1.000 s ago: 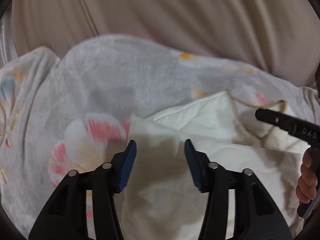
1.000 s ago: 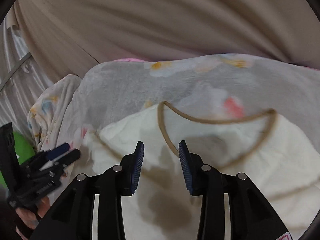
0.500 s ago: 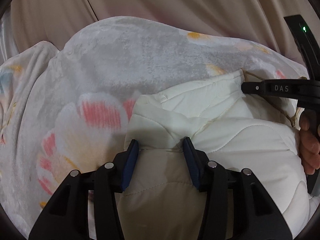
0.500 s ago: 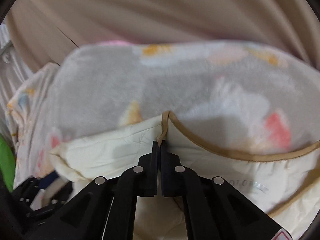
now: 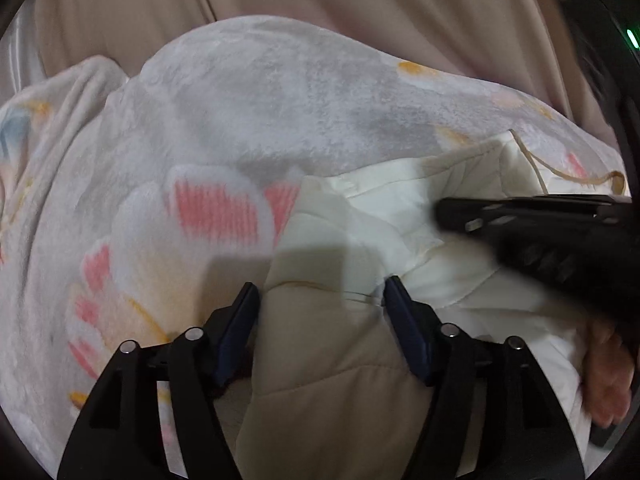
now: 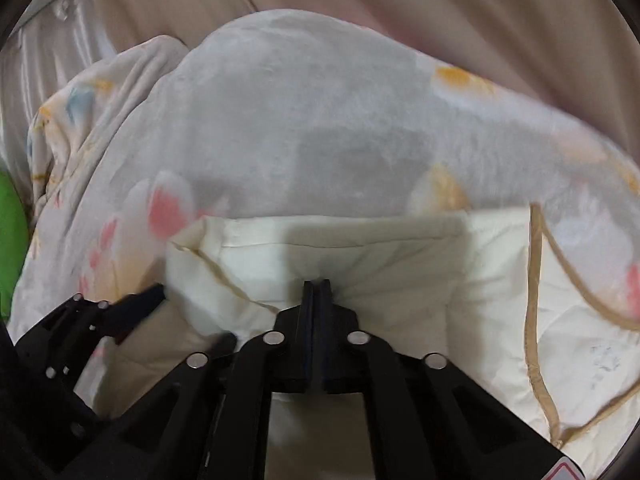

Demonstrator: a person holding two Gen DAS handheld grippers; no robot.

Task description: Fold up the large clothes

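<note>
Pinching a gathered fold of the cream quilted garment with tan binding (image 6: pixel 400 264), the right gripper (image 6: pixel 317 286) is fully closed on cloth, likely anchoring it. The left gripper (image 5: pixel 320 300) has just been opening, its jaws wide astride the garment's edge. The garment lies on a grey fleece blanket with pink flowers (image 5: pixel 260 120), its long axis running left to right and the tan neckline at the right.
</note>
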